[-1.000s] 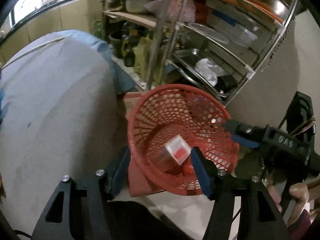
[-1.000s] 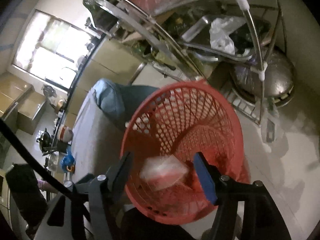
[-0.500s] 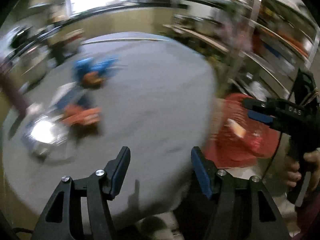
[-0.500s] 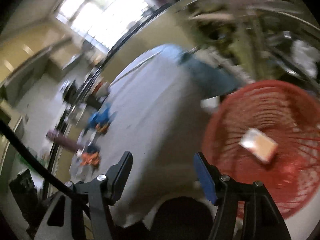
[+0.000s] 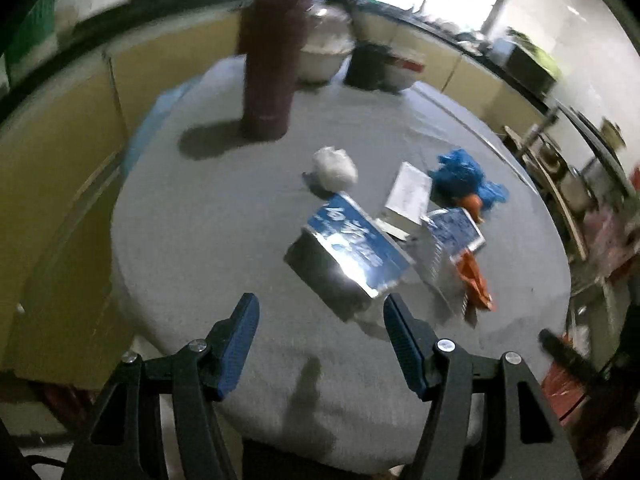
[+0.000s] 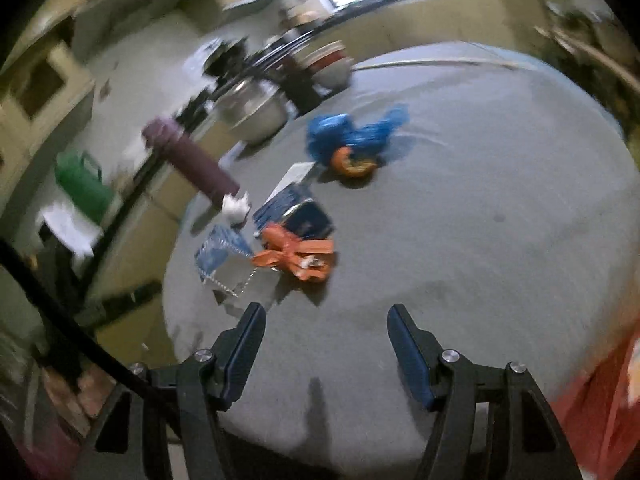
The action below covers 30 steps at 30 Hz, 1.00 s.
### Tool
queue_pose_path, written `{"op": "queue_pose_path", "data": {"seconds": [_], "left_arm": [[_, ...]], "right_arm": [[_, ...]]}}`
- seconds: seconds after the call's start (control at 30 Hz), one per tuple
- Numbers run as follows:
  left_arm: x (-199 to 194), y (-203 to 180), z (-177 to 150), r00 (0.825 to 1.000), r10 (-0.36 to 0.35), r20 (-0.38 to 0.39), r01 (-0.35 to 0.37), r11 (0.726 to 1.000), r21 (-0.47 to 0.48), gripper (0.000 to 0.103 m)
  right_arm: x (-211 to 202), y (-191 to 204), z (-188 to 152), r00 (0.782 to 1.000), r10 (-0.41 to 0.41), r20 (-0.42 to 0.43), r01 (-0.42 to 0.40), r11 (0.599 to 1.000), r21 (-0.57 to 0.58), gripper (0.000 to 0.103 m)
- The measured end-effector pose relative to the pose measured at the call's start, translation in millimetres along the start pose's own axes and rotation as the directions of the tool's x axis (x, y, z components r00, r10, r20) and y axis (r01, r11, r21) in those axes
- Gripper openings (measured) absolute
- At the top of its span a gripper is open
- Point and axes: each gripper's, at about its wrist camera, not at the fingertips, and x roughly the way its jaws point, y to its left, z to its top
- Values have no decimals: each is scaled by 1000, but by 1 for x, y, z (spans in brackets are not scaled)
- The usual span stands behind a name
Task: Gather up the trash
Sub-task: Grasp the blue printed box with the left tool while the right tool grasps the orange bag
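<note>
Here both claws hang over the near edge of a round grey desk (image 5: 192,216), each spread wide with nothing between its blue pads. The left claw (image 5: 320,340) faces a silver and blue foil packet (image 5: 352,248) lying just ahead of it, shiny and crumpled. Just beside that lies a second blue-printed foil wrapper (image 5: 452,236), with an orange wrapper (image 5: 474,276) touching its near side. Beyond them sit a white carton (image 5: 408,196), a crumpled white tissue (image 5: 334,164) and a blue plastic bag (image 5: 464,176) with something orange tucked at its edge. A tall maroon cylinder (image 5: 272,52) stands upright near the far rim. The right claw (image 6: 324,352) looks at the same cluster from another side: the orange wrapper (image 6: 296,256) is nearest it, the blue packets (image 6: 296,212) behind that, and the blue bag (image 6: 352,138) farther off. The right wrist view is blurred, so finer detail is lost. All the trash lies on the desk, clear of either claw.
</note>
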Motion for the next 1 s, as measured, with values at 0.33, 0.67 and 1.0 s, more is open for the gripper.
{"op": "queue_pose_path", "data": {"seconds": [0.33,0.67,1.0], "left_arm": [[63,-5,58,978,-36,-207,2,987,-163,65],[93,-27,62,957,12,-288,-54,989,-138,65],[83,-25,67,982,-4,-189,-18,993,-113,31]], "right_arm": [[51,63,13,983,-185,4,167,876,-452,66],[94,57,30,982,-187,-26,150,856,-495,39],[61,26,28,999,-24,-48,12,973,-229,27]]}}
